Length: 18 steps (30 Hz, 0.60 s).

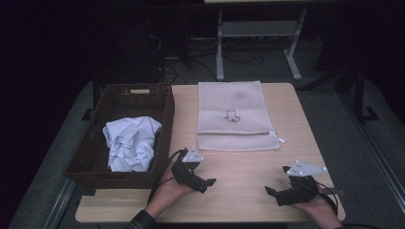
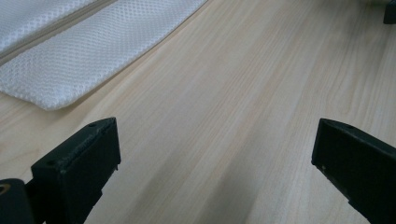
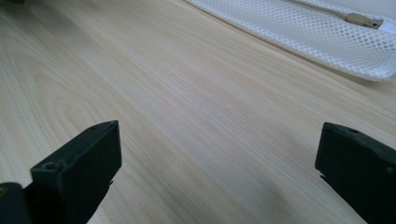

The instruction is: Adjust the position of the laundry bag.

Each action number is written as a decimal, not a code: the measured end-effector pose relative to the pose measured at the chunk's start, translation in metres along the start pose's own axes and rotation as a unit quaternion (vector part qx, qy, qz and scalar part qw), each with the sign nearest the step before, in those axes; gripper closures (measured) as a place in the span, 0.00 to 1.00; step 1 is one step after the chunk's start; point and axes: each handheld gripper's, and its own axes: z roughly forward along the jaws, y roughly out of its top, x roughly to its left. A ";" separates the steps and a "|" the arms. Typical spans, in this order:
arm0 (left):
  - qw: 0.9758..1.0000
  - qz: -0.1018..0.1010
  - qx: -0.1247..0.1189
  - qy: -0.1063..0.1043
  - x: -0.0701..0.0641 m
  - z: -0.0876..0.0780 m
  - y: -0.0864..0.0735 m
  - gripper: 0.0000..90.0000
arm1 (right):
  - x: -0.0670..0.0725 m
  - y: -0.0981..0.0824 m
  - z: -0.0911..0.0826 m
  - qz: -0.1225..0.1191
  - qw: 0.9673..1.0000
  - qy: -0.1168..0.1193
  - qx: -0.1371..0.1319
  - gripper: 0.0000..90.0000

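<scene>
High view: the left gripper rests low over the near edge of the wooden table, just right of the dark woven basket at the left edge, which holds a crumpled white cloth. The right gripper sits near the near right corner. Both have their 2 jaws spread wide with nothing between them, bare wood showing in each gripper view. The white mesh laundry bag lies flat along the far edge at the middle, zipper toward the near side, just beyond both grippers.
</scene>
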 end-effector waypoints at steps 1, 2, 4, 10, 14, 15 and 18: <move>1.000 -0.001 -0.003 0.000 0.000 0.000 0.001 0.01 | 0.000 0.000 0.001 -0.001 1.000 0.001 0.001 0.00; 1.000 -0.003 -0.003 -0.001 0.001 0.001 0.002 0.01 | 0.000 0.000 0.001 -0.004 1.000 0.002 0.002 0.00; 1.000 0.001 0.001 0.003 0.002 0.001 0.004 0.01 | 0.001 0.000 0.001 -0.006 1.000 0.003 0.003 0.00; 1.000 0.002 -0.001 0.005 0.004 0.003 0.010 0.01 | 0.001 0.000 0.001 -0.005 1.000 0.002 0.000 0.00; 1.000 0.003 -0.001 0.002 0.004 0.006 0.014 0.01 | 0.002 0.001 0.003 -0.009 1.000 0.006 0.000 0.00; 1.000 0.001 0.000 0.001 0.005 0.007 0.015 0.01 | 0.003 0.001 0.003 -0.010 1.000 0.006 0.001 0.00; 1.000 0.004 0.004 0.001 0.005 0.010 0.017 0.01 | 0.003 0.001 0.004 -0.012 1.000 0.007 0.002 0.00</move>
